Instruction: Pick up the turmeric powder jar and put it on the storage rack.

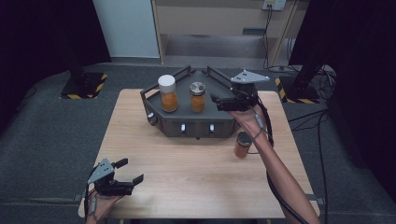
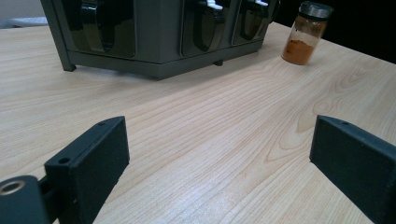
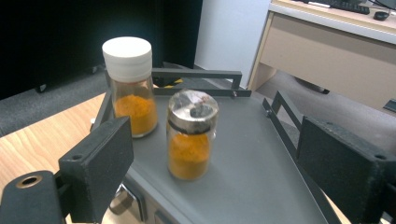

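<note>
Atop the grey rack [image 1: 154,95] stand two spice jars, and the right gripper [image 1: 218,101] hovers wide open beside the metal-lidded jar [image 1: 197,97], likely just set there. On the worktop [image 1: 187,177] the left gripper [image 1: 130,172] waits, jaws wide and empty, while a third jar [image 1: 242,144] stands ready

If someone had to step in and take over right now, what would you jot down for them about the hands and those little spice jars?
Right gripper: jaws open, empty, held over the right side of the grey rack, pointing at the metal-lidded jar.
Left gripper: jaws open, empty, low over the near left corner of the table.
Jars: white-lidded jar and the metal-lidded jar stand upright on top of the rack, apart from each other. A third jar stands upright on the table, right of the rack.
Done: two jars are on the rack.
Left: probably the third jar, if it belongs there too.
</note>
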{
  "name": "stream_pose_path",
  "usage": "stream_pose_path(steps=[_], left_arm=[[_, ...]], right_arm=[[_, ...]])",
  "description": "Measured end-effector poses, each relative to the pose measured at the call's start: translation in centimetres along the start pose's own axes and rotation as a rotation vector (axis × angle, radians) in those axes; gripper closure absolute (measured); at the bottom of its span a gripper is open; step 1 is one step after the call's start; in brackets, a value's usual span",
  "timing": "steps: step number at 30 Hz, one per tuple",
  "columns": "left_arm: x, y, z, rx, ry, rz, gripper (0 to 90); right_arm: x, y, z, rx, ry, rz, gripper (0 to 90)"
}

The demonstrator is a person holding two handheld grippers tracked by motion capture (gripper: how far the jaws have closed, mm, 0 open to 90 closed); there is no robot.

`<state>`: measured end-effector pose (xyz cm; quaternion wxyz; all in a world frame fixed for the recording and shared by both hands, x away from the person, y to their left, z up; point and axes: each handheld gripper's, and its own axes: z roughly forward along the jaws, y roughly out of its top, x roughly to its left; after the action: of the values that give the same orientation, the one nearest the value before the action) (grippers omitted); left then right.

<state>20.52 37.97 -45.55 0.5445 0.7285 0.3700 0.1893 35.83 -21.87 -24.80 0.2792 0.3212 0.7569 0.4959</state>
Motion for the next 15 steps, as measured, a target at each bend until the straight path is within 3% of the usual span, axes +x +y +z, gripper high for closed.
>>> stream_pose_path(steps=[15], left_arm=[[0.0,0.0,0.0,0.003,-0.002,0.0,3.8]], right_arm=[[-0.2,-3.8,-4.4,-0.009,0.019,0.008,10.9]])
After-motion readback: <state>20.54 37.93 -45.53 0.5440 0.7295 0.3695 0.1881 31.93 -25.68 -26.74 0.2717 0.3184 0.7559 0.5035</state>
